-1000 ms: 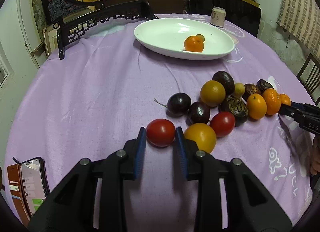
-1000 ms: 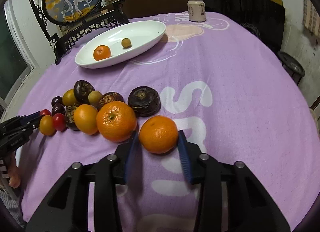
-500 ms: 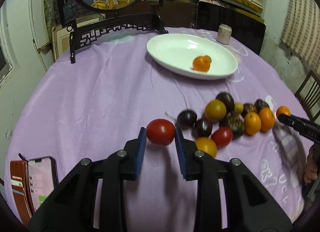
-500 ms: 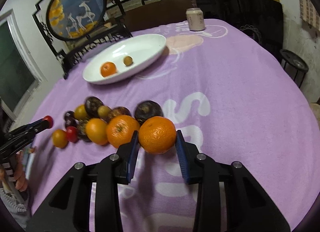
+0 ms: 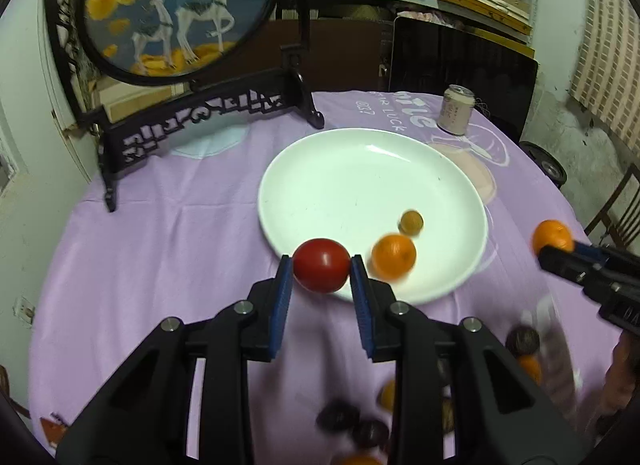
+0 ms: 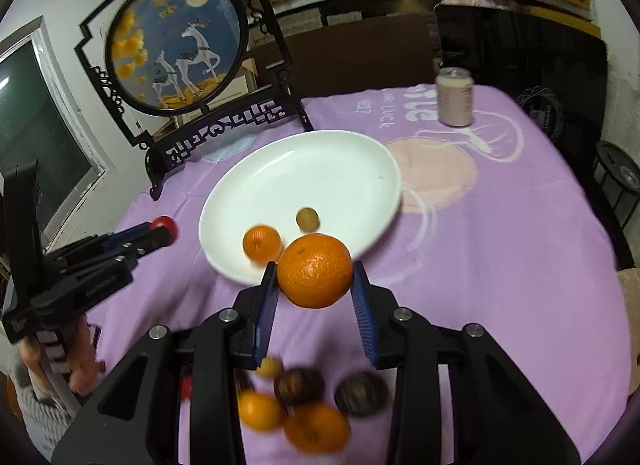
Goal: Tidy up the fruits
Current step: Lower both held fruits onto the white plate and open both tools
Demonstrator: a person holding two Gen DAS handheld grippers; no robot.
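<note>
The left claw point(image 5: 321, 269) pinches a soft, bruisable round red tomato point(image 5: 321, 271) across its middle, while the right claw point(image 6: 315, 280) clamps a firmer, dimpled round orange mandarin point(image 6: 315, 276) likewise.

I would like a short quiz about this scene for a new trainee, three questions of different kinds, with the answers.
1. True or false: the left gripper is shut on a red tomato.
2. Multiple choice: what does the right gripper hold? A) a drink can B) a large orange C) a dark plum
3. Fill in: the white plate already holds a small orange and a small ____ fruit.

Key: 1 true; 2 B; 3 brownish
</note>
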